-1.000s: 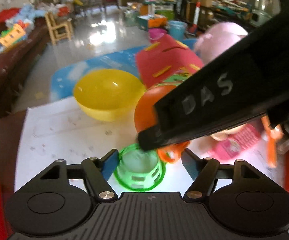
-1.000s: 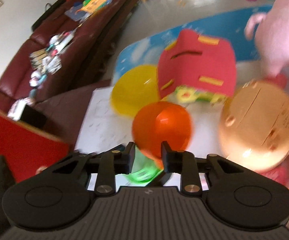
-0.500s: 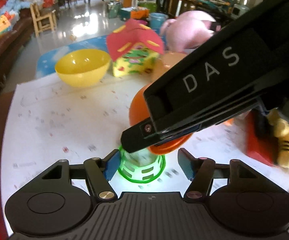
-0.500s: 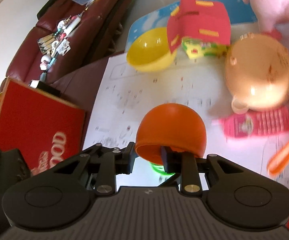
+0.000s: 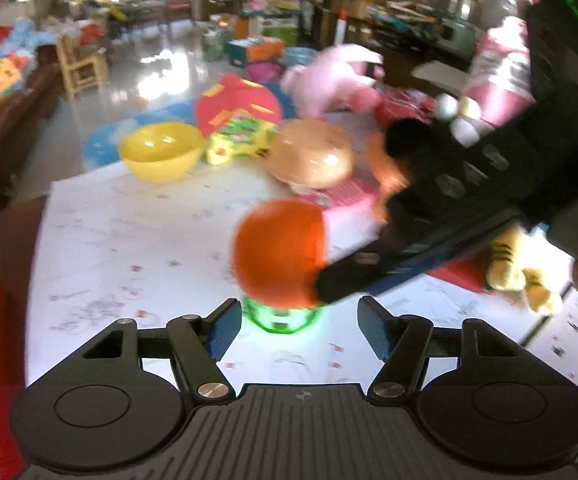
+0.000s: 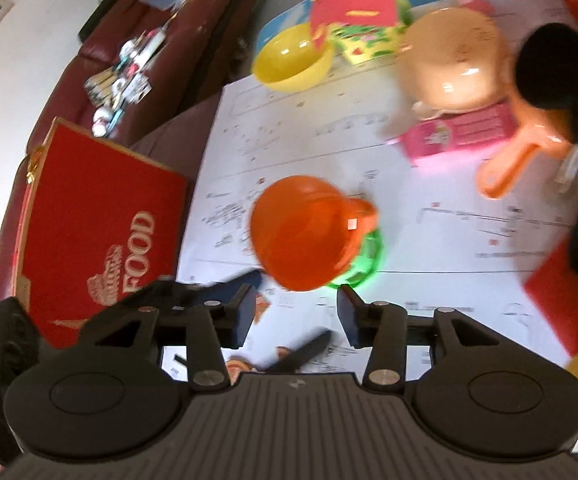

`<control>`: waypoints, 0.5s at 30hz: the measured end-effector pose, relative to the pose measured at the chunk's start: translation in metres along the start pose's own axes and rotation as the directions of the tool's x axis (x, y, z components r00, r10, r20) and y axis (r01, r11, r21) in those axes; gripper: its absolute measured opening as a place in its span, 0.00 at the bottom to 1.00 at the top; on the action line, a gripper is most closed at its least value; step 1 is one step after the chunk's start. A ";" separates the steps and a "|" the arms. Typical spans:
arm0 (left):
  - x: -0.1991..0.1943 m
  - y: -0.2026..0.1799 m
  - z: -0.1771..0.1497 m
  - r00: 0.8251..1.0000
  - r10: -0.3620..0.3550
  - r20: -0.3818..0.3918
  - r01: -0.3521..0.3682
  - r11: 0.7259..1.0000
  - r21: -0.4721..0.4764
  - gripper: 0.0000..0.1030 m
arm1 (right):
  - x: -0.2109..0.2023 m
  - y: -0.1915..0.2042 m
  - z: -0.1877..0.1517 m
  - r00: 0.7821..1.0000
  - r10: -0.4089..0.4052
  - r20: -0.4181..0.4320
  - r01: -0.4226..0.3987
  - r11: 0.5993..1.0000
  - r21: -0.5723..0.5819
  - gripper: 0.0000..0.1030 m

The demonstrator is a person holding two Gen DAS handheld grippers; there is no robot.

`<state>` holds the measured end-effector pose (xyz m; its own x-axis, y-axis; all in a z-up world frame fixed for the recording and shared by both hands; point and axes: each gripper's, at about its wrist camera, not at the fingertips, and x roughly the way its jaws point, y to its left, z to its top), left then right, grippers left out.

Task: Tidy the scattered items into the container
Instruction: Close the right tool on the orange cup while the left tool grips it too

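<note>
The orange bowl [image 6: 303,232] sits tipped on top of the green slotted cup [image 6: 363,262], just ahead of the right gripper [image 6: 296,312], whose jaws are opening with nothing pressed between them; the bowl's rim lies just past the fingertips. The left gripper [image 5: 297,330] has its jaws spread wide, the green cup [image 5: 281,318] between and a little beyond its blue pads [image 5: 223,326], which do not seem to touch it. In the left view the right gripper [image 5: 329,280] comes in from the right, its tip against the orange bowl [image 5: 279,252]. To my eye the stacking is nearly done: let the right jaws clear the rim fully, then draw that hand straight back so the bowl isn't dragged off. Keep the left pads near the cup until the bowl settles. The red FOOD box [image 6: 101,224] lies left of the right gripper, likely the container
</note>
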<state>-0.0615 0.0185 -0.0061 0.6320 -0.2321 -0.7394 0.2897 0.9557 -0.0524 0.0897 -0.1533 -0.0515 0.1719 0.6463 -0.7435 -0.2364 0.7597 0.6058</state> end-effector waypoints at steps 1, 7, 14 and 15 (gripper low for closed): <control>-0.002 0.003 0.002 1.000 0.011 0.004 -0.011 1.000 -0.013 0.78 | -0.002 -0.003 0.000 1.000 -0.015 0.014 0.015 1.000 0.012 0.49; -0.013 -0.009 0.016 0.996 0.073 0.059 -0.075 0.996 0.036 0.83 | -0.012 -0.018 0.007 0.994 -0.065 0.091 0.060 0.997 0.057 0.53; 0.010 -0.016 0.031 0.990 0.140 0.016 -0.141 0.988 0.061 0.59 | -0.016 -0.022 0.007 0.980 -0.141 0.142 0.136 0.990 0.043 0.50; 0.014 -0.013 0.031 0.991 0.134 -0.006 -0.133 0.990 0.052 0.52 | -0.014 -0.023 0.007 0.980 -0.142 0.140 0.137 0.990 0.046 0.49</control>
<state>-0.0347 -0.0029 0.0051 0.6607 -0.1013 -0.7438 0.2401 0.9673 0.0816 0.0995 -0.1797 -0.0531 0.3360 0.5356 -0.7748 -0.1665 0.8434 0.5108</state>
